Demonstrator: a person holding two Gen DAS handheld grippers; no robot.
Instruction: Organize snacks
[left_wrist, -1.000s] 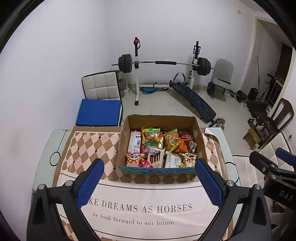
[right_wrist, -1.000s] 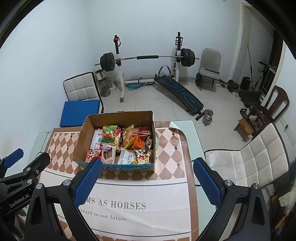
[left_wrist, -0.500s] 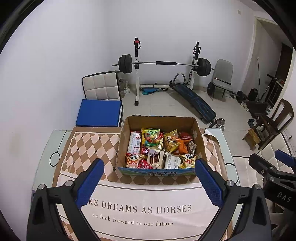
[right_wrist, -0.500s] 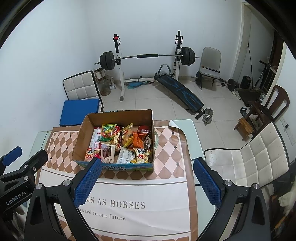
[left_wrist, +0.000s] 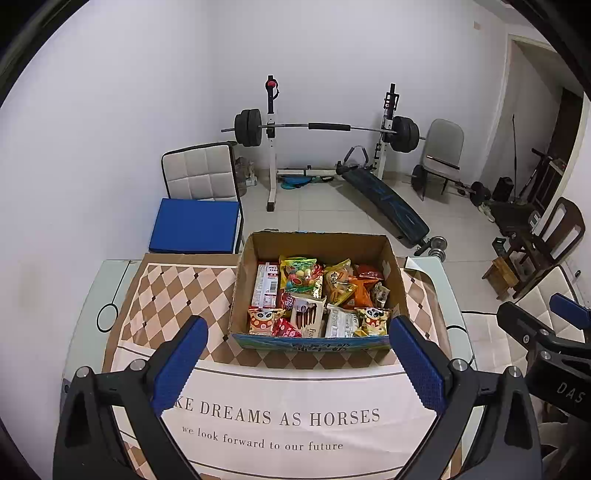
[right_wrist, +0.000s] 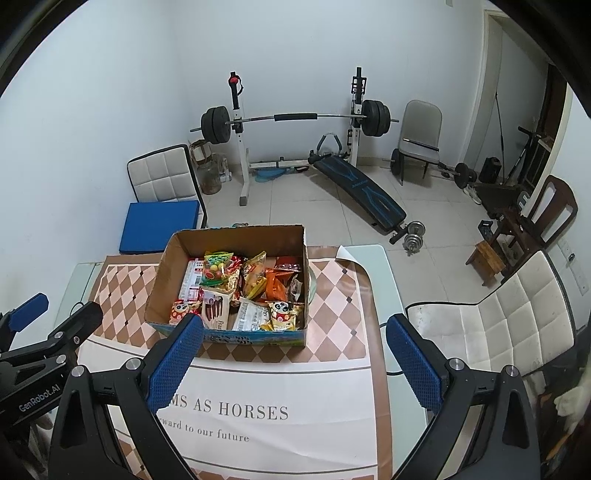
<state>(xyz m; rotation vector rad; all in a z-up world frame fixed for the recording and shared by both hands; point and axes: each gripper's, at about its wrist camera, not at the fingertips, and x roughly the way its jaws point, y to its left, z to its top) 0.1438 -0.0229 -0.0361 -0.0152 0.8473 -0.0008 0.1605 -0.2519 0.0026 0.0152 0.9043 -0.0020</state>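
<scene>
**Both claws wide, snacks all in carton**

L wrist view: left gripper (left_wrist: 297, 354), black frame w/ blue dimpled pads, jaws spread wide, nothing between. Hangs above the cloth, well short of the open brown cardboard box (left_wrist: 317, 245). Crinkly foil snack packets (left_wrist: 320, 301) lie jumbled inside, some upright, some flat; none on the table. Checked tan-and-cream tablecloth (left_wrist: 177, 295) under the box.

R wrist view: right gripper (right_wrist: 293, 360), same build, also agape and empty, box left of centre. Glossy green candy bag (right_wrist: 218, 266) lies topmost.

Judgement: fits either unsorted or finished. Any pick: pinch a sealed edge, as film is slippery and air-filled bags squash.
</scene>
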